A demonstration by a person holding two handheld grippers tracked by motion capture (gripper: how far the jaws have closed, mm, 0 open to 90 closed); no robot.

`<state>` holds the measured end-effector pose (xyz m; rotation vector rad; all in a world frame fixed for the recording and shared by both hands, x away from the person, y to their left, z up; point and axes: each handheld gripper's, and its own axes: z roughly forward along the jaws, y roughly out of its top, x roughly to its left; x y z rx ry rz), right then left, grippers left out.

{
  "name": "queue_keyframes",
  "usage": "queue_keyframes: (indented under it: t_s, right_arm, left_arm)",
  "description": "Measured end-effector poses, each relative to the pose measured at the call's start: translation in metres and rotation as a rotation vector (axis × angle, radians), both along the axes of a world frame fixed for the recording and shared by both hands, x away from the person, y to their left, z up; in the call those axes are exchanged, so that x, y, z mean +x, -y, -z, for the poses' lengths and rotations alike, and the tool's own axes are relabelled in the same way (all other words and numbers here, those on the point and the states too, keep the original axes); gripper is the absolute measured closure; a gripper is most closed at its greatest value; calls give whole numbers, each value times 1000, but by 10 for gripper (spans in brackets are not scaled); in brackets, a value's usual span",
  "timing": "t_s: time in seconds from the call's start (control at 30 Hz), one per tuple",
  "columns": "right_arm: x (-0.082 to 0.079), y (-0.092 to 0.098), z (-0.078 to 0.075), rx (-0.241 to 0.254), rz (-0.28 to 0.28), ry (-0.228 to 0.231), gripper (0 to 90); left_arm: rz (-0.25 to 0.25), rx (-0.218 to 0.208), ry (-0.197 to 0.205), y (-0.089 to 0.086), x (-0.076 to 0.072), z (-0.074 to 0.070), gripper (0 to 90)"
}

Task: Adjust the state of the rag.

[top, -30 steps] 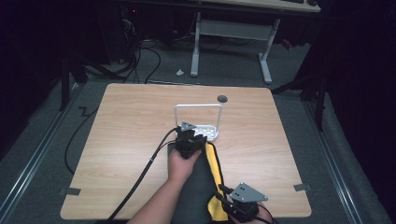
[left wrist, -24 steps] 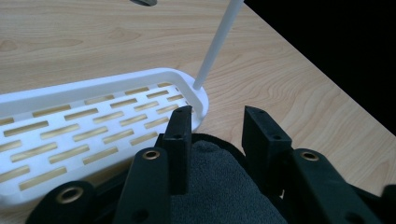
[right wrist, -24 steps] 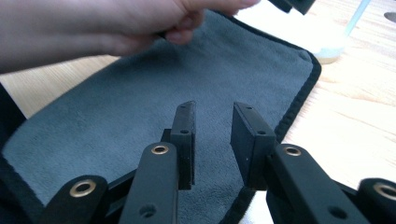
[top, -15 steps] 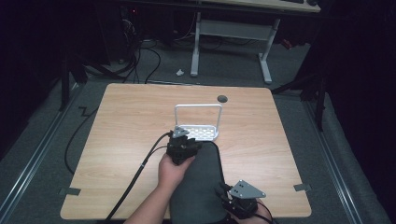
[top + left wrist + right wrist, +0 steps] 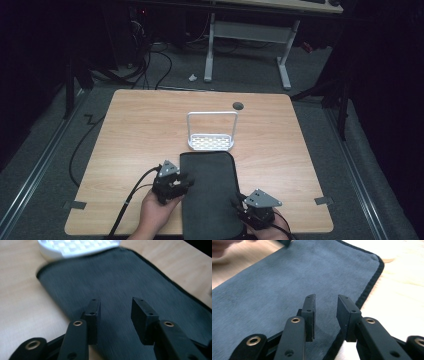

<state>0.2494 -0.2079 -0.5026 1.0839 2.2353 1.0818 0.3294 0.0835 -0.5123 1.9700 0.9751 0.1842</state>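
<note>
Since earlier, the left gripper [image 5: 186,180] had drawn back from the one white rack [image 5: 211,142], its empty jaws just opening. One dark mat [image 5: 210,195] lay flat below that rack, the yellow gone; the right gripper [image 5: 239,204] stood apart and empty.

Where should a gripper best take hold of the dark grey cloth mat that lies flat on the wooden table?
Probably at the black stitched edge of the dark grey cloth mat, coming in low from the mat's right side: the mat lies flat, so only its rim offers a pinch.

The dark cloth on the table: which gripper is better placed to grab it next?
Probably the right gripper: its open jaws straddle the dark cloth at its bound right edge, ready to pinch. The left gripper has its open jaws, which have just been opening, above the flat middle, with nothing between them.
</note>
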Motion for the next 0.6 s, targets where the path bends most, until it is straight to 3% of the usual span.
queue_keyframes:
  t_s: [0.07, 0.1, 0.2, 0.27, 0.3, 0.33, 0.37, 0.47, 0.6]
  right_arm:
    - [8, 0, 0, 2, -2, -3, 755]
    - [21, -1, -1, -6, -3, -24, 842]
    - [34, -3, -2, -24, 6, -26, 900]
    - [52, -6, -2, -40, 17, -37, 900]
    - [73, -10, 1, -55, 34, -58, 900]
    - [73, -10, 1, -55, 34, -58, 900]
    - [87, -15, 7, -77, 44, -87, 900]
    - [95, -19, 19, -118, 47, -122, 900]
    - [85, -17, 22, -85, 58, -109, 900]
  left_arm:
    - [27, 26, -4, 0, -9, 2, 683]
    - [37, 51, 12, 1, -13, 3, 754]
    - [41, 80, 18, 2, -13, 5, 813]
    - [53, 91, 11, 6, -9, 7, 817]
    - [55, 118, 13, 9, -5, 9, 815]
    - [55, 118, 13, 9, -5, 9, 815]
    - [63, 144, 7, 12, -1, 13, 815]
    - [64, 140, 13, 9, 2, 16, 831]
    - [62, 118, 14, 4, -2, 18, 840]
